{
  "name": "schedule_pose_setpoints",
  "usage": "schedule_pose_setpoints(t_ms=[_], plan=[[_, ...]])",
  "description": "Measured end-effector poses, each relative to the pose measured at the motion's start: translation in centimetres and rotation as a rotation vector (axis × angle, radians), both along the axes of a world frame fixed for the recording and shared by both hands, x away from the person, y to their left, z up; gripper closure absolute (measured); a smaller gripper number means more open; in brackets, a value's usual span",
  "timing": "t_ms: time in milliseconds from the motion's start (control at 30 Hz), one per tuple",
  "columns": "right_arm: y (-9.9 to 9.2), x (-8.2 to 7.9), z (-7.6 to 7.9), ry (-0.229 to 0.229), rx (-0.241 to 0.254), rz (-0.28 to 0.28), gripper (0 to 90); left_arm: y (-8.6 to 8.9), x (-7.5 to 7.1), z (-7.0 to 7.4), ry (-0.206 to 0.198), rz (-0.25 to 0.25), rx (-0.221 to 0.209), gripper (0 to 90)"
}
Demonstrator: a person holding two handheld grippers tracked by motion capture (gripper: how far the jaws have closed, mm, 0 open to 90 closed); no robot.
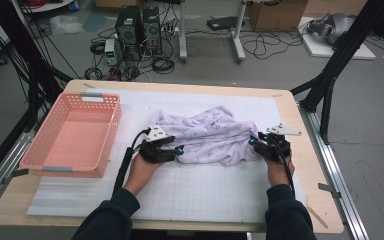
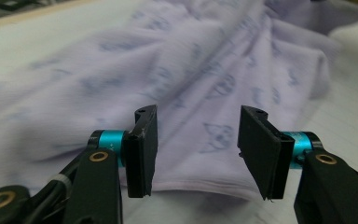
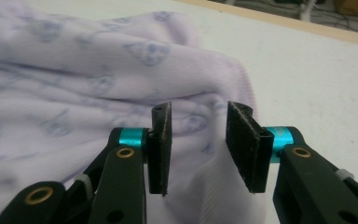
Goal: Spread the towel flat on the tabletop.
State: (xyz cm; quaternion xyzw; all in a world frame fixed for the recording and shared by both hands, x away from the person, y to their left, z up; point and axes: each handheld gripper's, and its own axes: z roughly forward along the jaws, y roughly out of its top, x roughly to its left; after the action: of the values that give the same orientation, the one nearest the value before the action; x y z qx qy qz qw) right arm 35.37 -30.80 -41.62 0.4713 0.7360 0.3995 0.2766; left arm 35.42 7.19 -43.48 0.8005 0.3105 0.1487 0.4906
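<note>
A lilac cloth with a small printed pattern (image 1: pixel 205 134) lies crumpled on the white grid mat, at mid-table. My left gripper (image 1: pixel 180 150) rests at the cloth's near left edge, held low in a hand. In the left gripper view its jaws (image 2: pixel 198 149) stand apart, with the cloth's (image 2: pixel 168 70) hem just beyond them and nothing pinched. At the cloth's right end my right gripper (image 1: pixel 252 141) points left. Seen from the right gripper view (image 3: pixel 199 144), the pads are apart and the cloth (image 3: pixel 74 84) bulges behind the gap, untouched by them.
A pink plastic basket (image 1: pixel 114 125) with nothing in it stands at the table's left. The white grid mat (image 1: pixel 205 192) covers most of the wooden table (image 1: pixel 300 150). Black frame struts rise at both sides, and cables and computer cases sit on the floor beyond.
</note>
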Motion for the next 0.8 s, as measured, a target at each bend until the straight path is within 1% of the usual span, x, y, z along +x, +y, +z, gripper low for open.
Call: schedule_pose_setpoints(t_ms=[33,100,133,167,233,267,300,333,367,400,433,467,500,533,567,600,667,733,800], plan=[[0.0,-0.5,0.1,-0.004,-0.003,0.015,60.2,-0.5,-0.1,-0.2,0.003,-0.028,0.020,48.1],[0.1,-1.5,0.1,-0.010,-0.008,0.041,60.3,-1.5,-0.4,-0.6,0.011,-0.083,0.042,48.6],[0.0,-1.9,0.1,-0.016,-0.015,0.050,60.3,-1.9,-0.5,-0.8,0.014,-0.102,0.057,48.5],[0.1,-2.2,-0.1,-0.013,-0.011,0.055,60.0,-2.3,-0.6,-1.0,0.016,-0.124,0.077,48.3],[0.1,-2.6,-0.3,-0.004,-0.022,0.065,59.7,-3.0,-0.8,-1.5,0.019,-0.141,0.126,47.1],[0.2,-2.6,-0.3,-0.004,-0.032,0.075,59.8,-3.3,-0.9,-1.6,0.016,-0.142,0.151,46.9],[0.3,-2.7,-0.3,-0.003,-0.026,0.091,59.7,-3.4,-1.0,-1.6,0.008,-0.143,0.171,47.2],[0.4,-2.7,-0.3,-0.008,-0.028,0.096,59.7,-3.5,-1.0,-1.6,0.004,-0.145,0.183,49.9],[0.5,-2.7,-0.3,-0.006,-0.029,0.103,59.7,-3.5,-1.0,-1.6,0.006,-0.149,0.182,55.7],[0.7,-2.6,-0.4,-0.001,-0.026,0.109,59.6,-3.5,-1.1,-1.5,0.002,-0.148,0.193,61.4],[0.8,-2.6,-0.5,0.002,-0.032,0.114,59.3,-3.3,-1.1,-1.4,-0.001,-0.141,0.207,69.6],[0.9,-2.5,-0.6,0.005,-0.037,0.119,59.3,-3.1,-1.0,-1.2,0.010,-0.129,0.198,81.3],[1.0,-2.6,-0.6,0.013,-0.033,0.121,59.4,-2.6,-0.9,-1.0,0.045,-0.131,0.174,83.4],[1.1,-2.6,-0.7,0.015,-0.035,0.128,59.4,-2.1,-0.9,-0.8,0.061,-0.128,0.154,84.0],[1.2,-2.6,-0.7,0.013,-0.038,0.132,59.4,-1.4,-1.0,-0.5,0.068,-0.129,0.122,84.1],[1.2,-2.6,-0.8,0.015,-0.041,0.137,59.4,-0.6,-1.1,0.0,0.077,-0.132,0.077,84.1],[1.3,-2.7,-0.8,0.024,-0.043,0.144,59.4,1.2,-1.6,0.8,0.090,-0.152,0.000,83.9],[1.4,-2.7,-0.9,0.025,-0.041,0.149,59.5,3.3,-2.2,1.5,0.098,-0.161,-0.068,83.6],[1.5,-2.7,-0.9,0.030,-0.040,0.153,59.5,5.4,-2.5,2.1,0.097,-0.165,-0.120,83.5]])
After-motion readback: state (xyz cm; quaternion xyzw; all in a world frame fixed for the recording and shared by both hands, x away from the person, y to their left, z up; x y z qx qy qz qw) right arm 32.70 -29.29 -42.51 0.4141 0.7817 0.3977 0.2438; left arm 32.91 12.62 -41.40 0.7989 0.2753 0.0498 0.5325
